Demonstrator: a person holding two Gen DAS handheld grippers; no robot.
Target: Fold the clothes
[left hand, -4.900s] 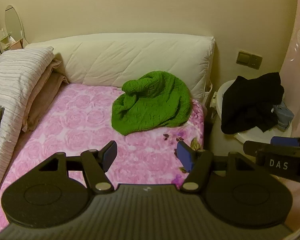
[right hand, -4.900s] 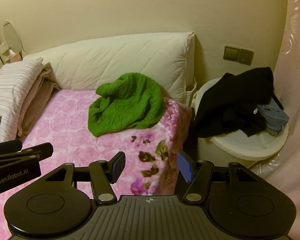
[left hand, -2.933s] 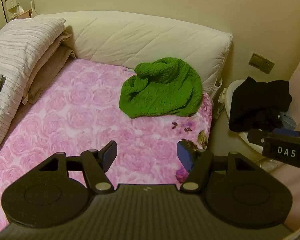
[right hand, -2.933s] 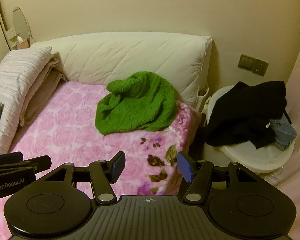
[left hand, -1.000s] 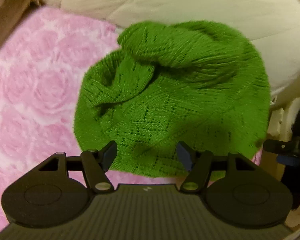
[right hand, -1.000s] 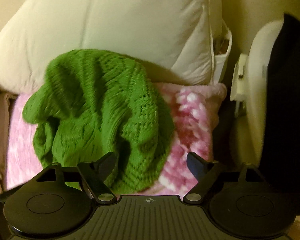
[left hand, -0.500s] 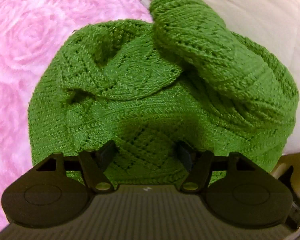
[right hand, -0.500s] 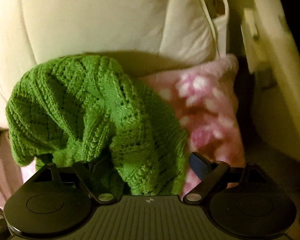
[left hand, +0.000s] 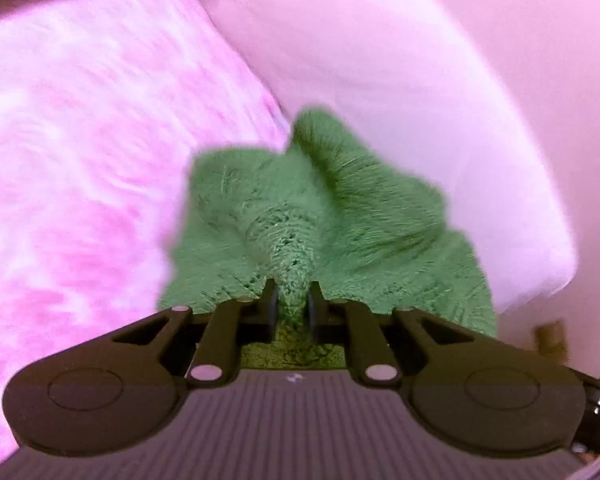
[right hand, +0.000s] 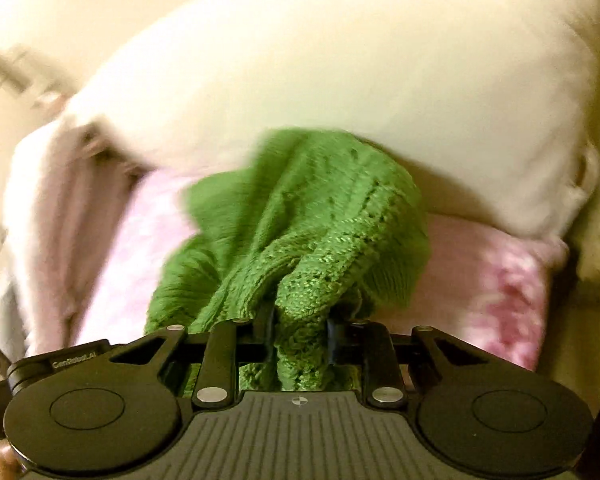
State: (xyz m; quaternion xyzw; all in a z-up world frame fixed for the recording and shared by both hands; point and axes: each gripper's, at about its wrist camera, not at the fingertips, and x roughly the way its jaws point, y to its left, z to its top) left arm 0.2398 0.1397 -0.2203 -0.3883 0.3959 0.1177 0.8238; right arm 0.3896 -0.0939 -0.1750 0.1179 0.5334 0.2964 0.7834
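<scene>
A green knitted sweater [left hand: 324, 216] lies bunched on the pink rose-patterned blanket [left hand: 80, 160], against the big cream pillow [left hand: 380, 72]. My left gripper [left hand: 292, 304] is shut on a fold of the sweater, which stretches away from the jaws. In the right wrist view the sweater [right hand: 300, 220] hangs in a heap from my right gripper [right hand: 298, 324], which is shut on another fold of the knit. Both views are motion-blurred.
The cream pillow [right hand: 340, 60] stands along the wall behind the sweater. Folded pale bedding [right hand: 60, 200] lies at the left. The pink blanket [right hand: 500, 280] ends at the bed's right edge.
Both grippers were open over the sweater half a second ago; now both have shut on folds of the knit and the sweater is pulled up toward them.
</scene>
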